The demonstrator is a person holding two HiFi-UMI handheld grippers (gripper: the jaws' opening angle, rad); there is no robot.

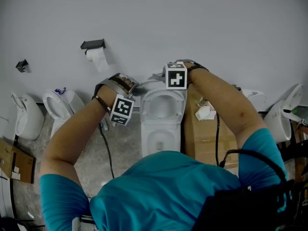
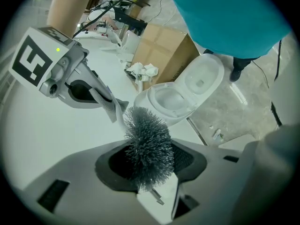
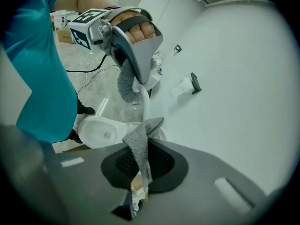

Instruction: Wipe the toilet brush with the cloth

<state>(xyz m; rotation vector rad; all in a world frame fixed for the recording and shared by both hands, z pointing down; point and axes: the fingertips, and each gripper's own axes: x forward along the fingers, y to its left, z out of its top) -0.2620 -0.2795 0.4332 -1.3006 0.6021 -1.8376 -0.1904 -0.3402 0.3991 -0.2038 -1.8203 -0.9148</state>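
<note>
Head view, left to right: paper holder (image 1: 93, 44) on the wall, then left gripper (image 1: 130, 85) and right gripper (image 1: 169, 75) held up close together over the toilet (image 1: 161, 110), cardboard box (image 1: 207, 138) at right. Brush and cloth barely show from there. Left gripper view fills that in: its jaws are clamped on the bristle head of the toilet brush (image 2: 149, 146). Right gripper view adds the rest: its jaws pinch the grey cloth (image 3: 139, 146), free end standing up just beside the white handle (image 3: 144, 104) below the bristles; can't confirm contact. Left forearm reaches forward, gripper tilted moderately down. Right forearm comes in from the right, gripper pitched steeply down, nose toward the left one.
</note>
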